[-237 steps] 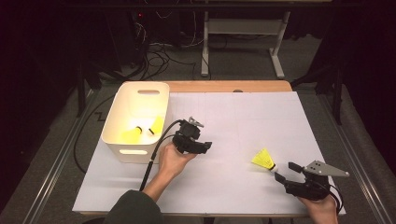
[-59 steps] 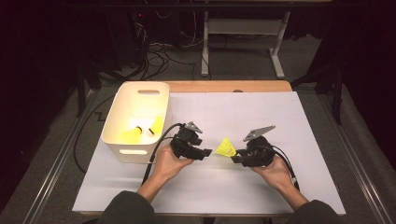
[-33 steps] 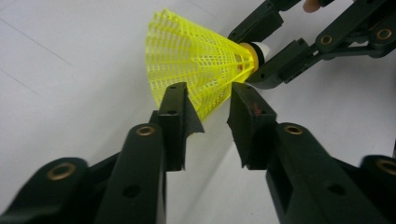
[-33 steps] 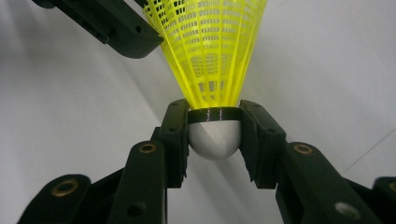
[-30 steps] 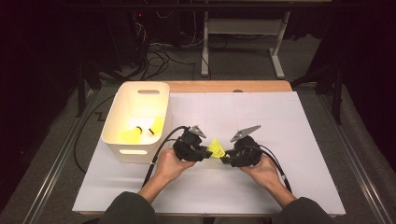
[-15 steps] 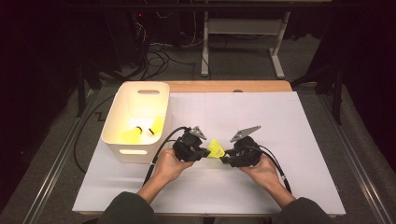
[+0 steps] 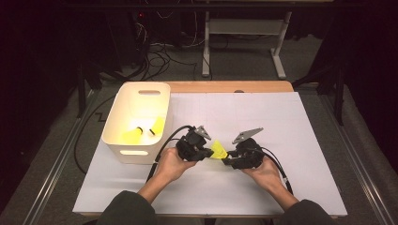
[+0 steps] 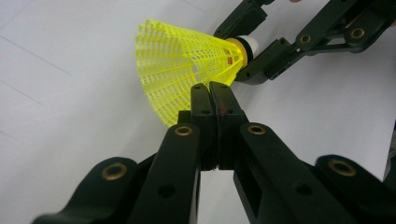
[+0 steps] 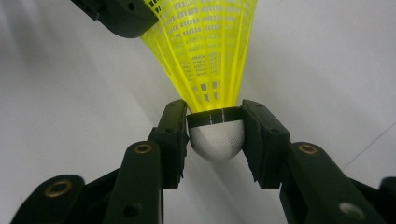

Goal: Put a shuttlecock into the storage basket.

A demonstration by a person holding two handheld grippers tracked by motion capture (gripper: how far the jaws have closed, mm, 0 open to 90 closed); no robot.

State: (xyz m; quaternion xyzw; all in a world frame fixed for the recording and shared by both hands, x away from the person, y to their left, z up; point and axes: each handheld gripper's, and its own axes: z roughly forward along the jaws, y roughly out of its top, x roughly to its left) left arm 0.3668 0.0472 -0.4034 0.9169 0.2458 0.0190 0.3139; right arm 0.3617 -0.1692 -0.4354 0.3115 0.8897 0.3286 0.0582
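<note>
A yellow mesh shuttlecock [image 7: 218, 150] with a white cork hangs just above the white table sheet [image 7: 291, 122], between my two grippers. My left gripper [image 7: 208, 153] is shut, pinching the rim of the skirt [image 8: 187, 60] between its black tips [image 8: 212, 86]. My right gripper [image 7: 228, 158] faces it from the right. The cork [image 9: 217, 137] sits between its pads [image 9: 215, 106], which still touch the black band, though these jaws have just been opening a little. In the left gripper view the right gripper [image 8: 247, 46] shows around the cork.
A white bin [image 7: 133, 152] stands to the left of my hands, with two yellow shuttlecocks [image 7: 133, 136] inside. Black cables trail from both grippers across the sheet. The floor with cables and a desk frame lies beyond the table's far edge.
My right gripper carried the shuttlecock from the table's right side to the middle. My left gripper's jaws then closed on the skirt's rim. Both hands have stayed almost still since.
</note>
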